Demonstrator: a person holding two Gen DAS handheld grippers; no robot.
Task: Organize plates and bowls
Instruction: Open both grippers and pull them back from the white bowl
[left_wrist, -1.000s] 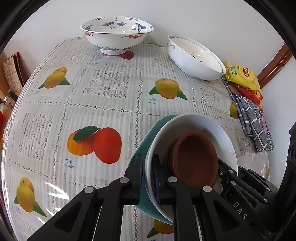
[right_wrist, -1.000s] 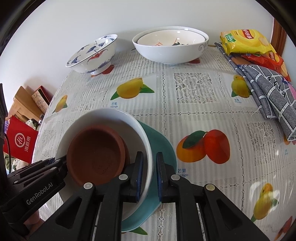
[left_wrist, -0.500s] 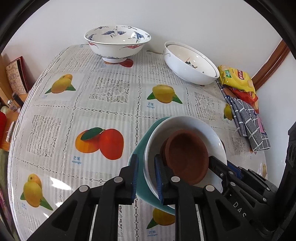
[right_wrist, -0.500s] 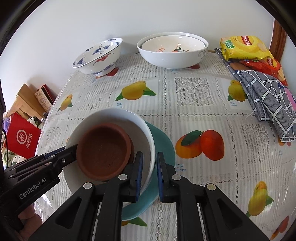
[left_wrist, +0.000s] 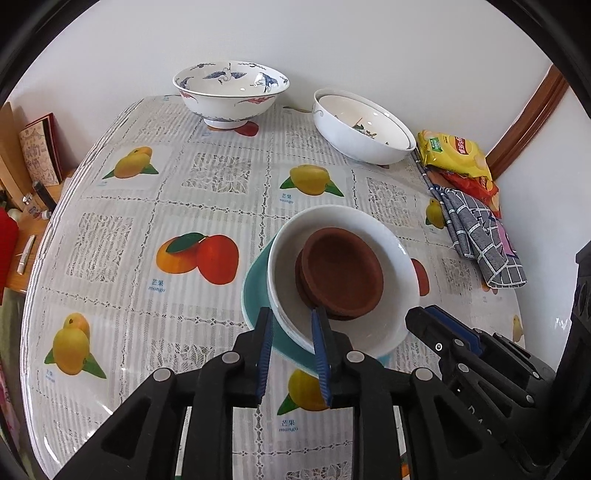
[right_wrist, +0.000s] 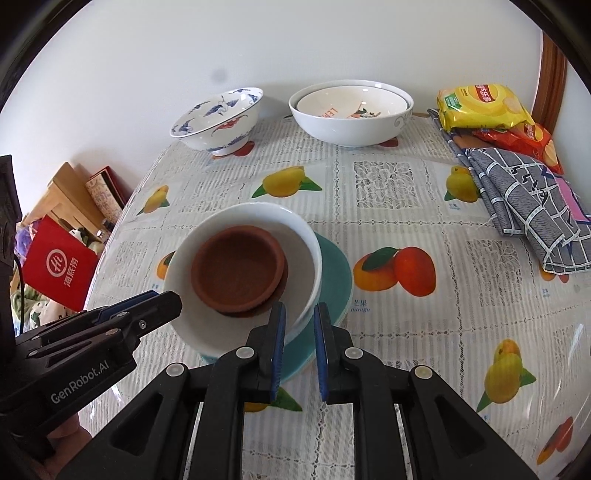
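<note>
**Two hand-held grippers flank a stacked bowl**

Two brown saucers (left_wrist: 341, 275) nest in a white bowl (left_wrist: 395, 254), which sits on a teal plate (left_wrist: 255, 280) mid-desk (left_wrist: 110, 240). Left hand-held gripper (left_wrist: 291, 319) and right hand-held gripper (right_wrist: 298, 314) both straddle the bowl's rim, released. Far back, one white bowl nests inside another (right_wrist: 351, 110), beside a crane-painted bowl (right_wrist: 218, 122).

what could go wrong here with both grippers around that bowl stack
1. The white bowl sits tilted on the teal plate; each gripper, left and right, straddles its rim with a visible gap, so it may not be firmly held if lifted.
2. The brown dishes lie loose inside and could slide with more tilt.
3. The stack is near the table's front edge.
</note>
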